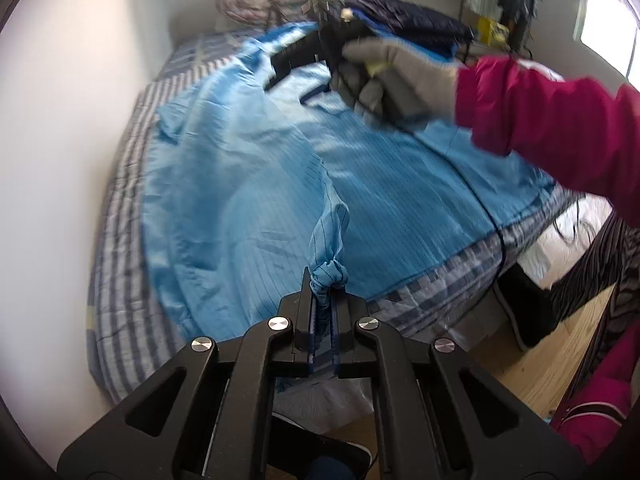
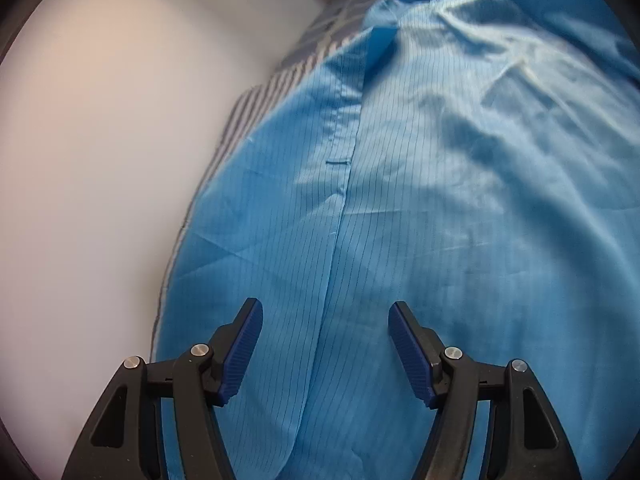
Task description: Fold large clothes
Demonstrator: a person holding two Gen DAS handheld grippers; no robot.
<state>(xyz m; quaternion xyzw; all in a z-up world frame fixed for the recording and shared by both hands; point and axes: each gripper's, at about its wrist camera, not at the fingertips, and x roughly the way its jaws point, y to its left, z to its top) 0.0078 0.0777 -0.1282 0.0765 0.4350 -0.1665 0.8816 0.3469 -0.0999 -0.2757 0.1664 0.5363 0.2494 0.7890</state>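
Observation:
A large light-blue pinstriped garment [image 1: 256,168] lies spread over a striped bed. My left gripper [image 1: 323,284] is shut on a bunched cuff or corner of it [image 1: 328,274], and the cloth rises from the bed to the jaws in a taut ridge. In the left wrist view a grey-gloved hand [image 1: 384,80] with a pink sleeve holds my right gripper [image 1: 316,50] over the far part of the garment. In the right wrist view my right gripper [image 2: 326,312] stands open above the blue garment [image 2: 440,200], with a seam running between its blue pads [image 2: 240,356] and nothing pinched.
The striped bedsheet [image 1: 120,272] shows around the garment, and a white wall [image 2: 100,160] runs along the bed's left side. Dark bedding [image 1: 404,16] is piled at the far end. Wooden floor [image 1: 532,364] and a dark shoe lie to the right.

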